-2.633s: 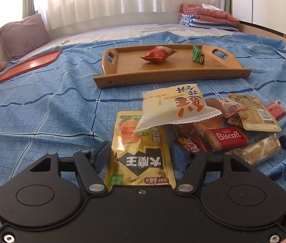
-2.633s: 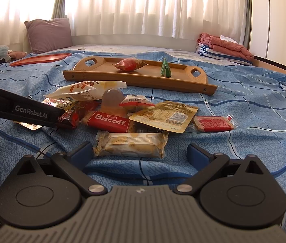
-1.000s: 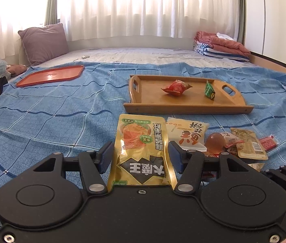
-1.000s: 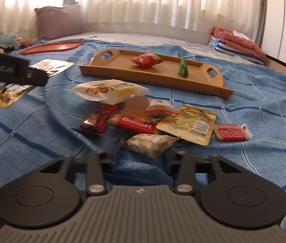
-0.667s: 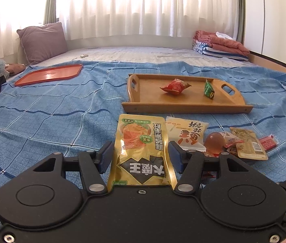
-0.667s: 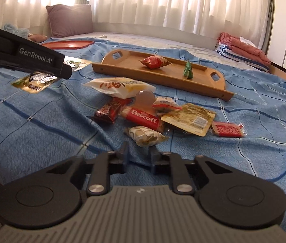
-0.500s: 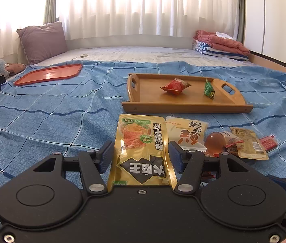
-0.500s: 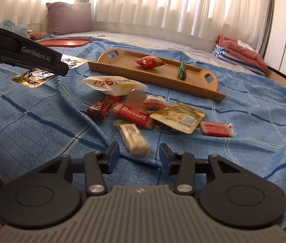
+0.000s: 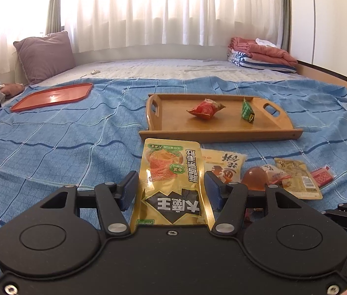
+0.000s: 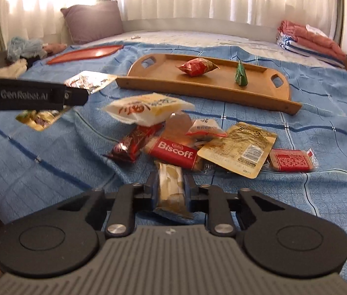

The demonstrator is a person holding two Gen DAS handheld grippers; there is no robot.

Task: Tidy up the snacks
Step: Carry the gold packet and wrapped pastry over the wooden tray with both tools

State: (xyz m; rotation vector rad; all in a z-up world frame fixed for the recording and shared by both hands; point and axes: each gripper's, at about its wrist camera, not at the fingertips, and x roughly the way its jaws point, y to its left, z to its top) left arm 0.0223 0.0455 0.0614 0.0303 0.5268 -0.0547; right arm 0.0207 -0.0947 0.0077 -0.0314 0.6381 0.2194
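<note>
My left gripper (image 9: pixel 171 191) is shut on a gold snack pouch (image 9: pixel 171 179) and holds it above the blue bedspread. It also shows in the right wrist view (image 10: pixel 26 95) at the left. My right gripper (image 10: pixel 169 189) is shut on a beige wrapped biscuit (image 10: pixel 171 186), lifted just before the snack pile. The pile holds a white-orange packet (image 10: pixel 146 108), a Biscoff bar (image 10: pixel 173 152), a dark red bar (image 10: pixel 136 142), a tan pouch (image 10: pixel 242 147) and a small red packet (image 10: pixel 291 163). The wooden tray (image 10: pixel 266 100) beyond holds a red snack (image 10: pixel 196 66) and a green snack (image 10: pixel 241 75).
An orange-red flat tray (image 9: pixel 53 95) lies at the far left on the bedspread. A purple pillow (image 9: pixel 44 54) and loose clothes (image 10: pixel 23 49) are at the left. Folded towels (image 9: pixel 261 54) sit at the far right by the bed's wooden edge.
My right gripper closed on the beige wrapped biscuit, dropped it, opened, then shut on it again lengthwise. My left gripper picked the gold pouch out of the pile and holds it raised.
</note>
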